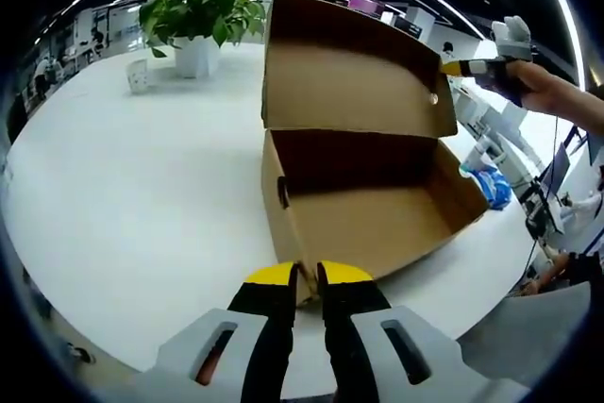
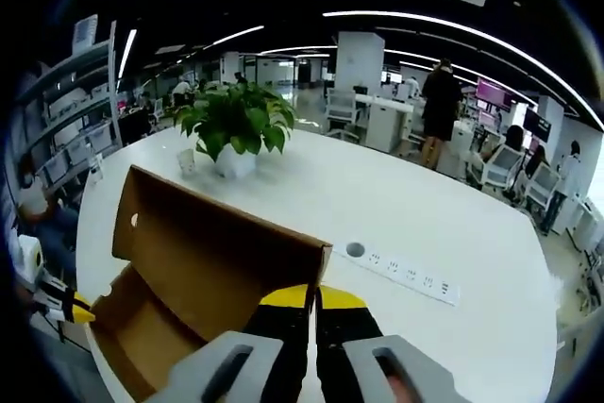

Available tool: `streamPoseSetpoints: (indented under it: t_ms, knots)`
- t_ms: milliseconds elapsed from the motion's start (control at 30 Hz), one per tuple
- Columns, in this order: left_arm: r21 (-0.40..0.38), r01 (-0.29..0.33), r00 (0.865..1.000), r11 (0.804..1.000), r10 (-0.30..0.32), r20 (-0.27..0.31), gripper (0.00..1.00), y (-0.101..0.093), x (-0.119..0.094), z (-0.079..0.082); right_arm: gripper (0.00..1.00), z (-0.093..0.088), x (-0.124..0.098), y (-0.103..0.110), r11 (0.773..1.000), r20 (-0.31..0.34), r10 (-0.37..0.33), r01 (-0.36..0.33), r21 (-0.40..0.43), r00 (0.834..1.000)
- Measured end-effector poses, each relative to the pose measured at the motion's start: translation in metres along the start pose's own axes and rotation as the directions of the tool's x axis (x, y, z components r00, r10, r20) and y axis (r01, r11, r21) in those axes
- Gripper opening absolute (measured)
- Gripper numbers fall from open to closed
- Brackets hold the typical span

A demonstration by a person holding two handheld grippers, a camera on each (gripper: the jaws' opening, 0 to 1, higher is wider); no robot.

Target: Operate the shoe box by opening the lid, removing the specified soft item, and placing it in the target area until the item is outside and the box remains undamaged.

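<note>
Two hand-held grippers clamped: left (image 1: 308, 276) on box (image 1: 377, 224) corner | right (image 2: 312, 297) on lid (image 2: 217, 243) | plant (image 2: 236, 125) behind

In the left gripper view, the shoe box (image 1: 368, 205) sits centre on the surface (image 1: 142, 195), lid (image 1: 354, 68) upright at 12 o'clock, potted plant (image 1: 198, 21) at 11 o'clock.

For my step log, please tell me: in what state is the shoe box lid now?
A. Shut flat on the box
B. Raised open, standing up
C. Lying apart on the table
B: the lid stands up behind the open shoe box, with the right tongs pinching its top edge.
</note>
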State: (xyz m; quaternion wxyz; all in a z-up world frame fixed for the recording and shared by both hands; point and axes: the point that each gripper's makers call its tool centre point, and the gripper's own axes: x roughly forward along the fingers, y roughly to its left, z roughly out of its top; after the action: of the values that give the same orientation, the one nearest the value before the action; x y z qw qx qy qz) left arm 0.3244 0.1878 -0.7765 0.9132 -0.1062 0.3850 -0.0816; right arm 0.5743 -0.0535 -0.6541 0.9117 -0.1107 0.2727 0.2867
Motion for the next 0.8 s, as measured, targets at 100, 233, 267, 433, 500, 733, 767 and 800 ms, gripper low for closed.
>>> streamPoseSetpoints:
  t_ms: [100,233,267,433,500,733,767,800]
  knots:
    - [-0.005,0.002,1.000,1.000,-0.002,0.003,0.07,-0.001,-0.001,0.000,0.00,-0.002,-0.019,0.011,1.000,0.024,-0.007,0.007,0.005,1.000]
    - [0.001,0.000,1.000,1.000,0.000,0.003,0.07,-0.001,-0.001,0.000,0.00,-0.004,-0.034,0.019,1.000,0.044,-0.006,0.006,0.004,0.999]
    - [0.002,0.000,1.000,1.000,0.000,0.003,0.07,-0.001,-0.001,0.000,0.00,-0.005,-0.037,0.020,1.000,0.046,-0.005,0.005,0.004,0.999]
    - [0.004,0.000,1.000,1.000,0.000,0.003,0.07,-0.002,-0.002,0.000,0.00,-0.009,-0.049,0.024,1.000,0.056,-0.003,0.003,0.006,0.998]
    - [0.004,-0.001,1.000,1.000,0.001,0.003,0.07,-0.002,-0.002,0.000,0.00,-0.011,-0.053,0.023,1.000,0.062,-0.005,0.004,0.011,0.998]
    - [0.001,0.000,1.000,1.000,0.000,0.004,0.08,-0.002,-0.002,-0.001,0.00,-0.023,-0.073,0.034,1.000,0.077,-0.013,0.012,0.012,0.997]
    - [-0.003,0.001,1.000,1.000,-0.001,0.005,0.08,-0.002,-0.002,-0.001,0.00,-0.025,-0.075,0.036,1.000,0.079,-0.013,0.012,0.013,0.997]
    - [-0.006,0.001,1.000,1.000,-0.001,0.006,0.08,-0.002,-0.002,-0.001,0.00,-0.028,-0.078,0.038,1.000,0.081,-0.015,0.014,0.014,0.997]
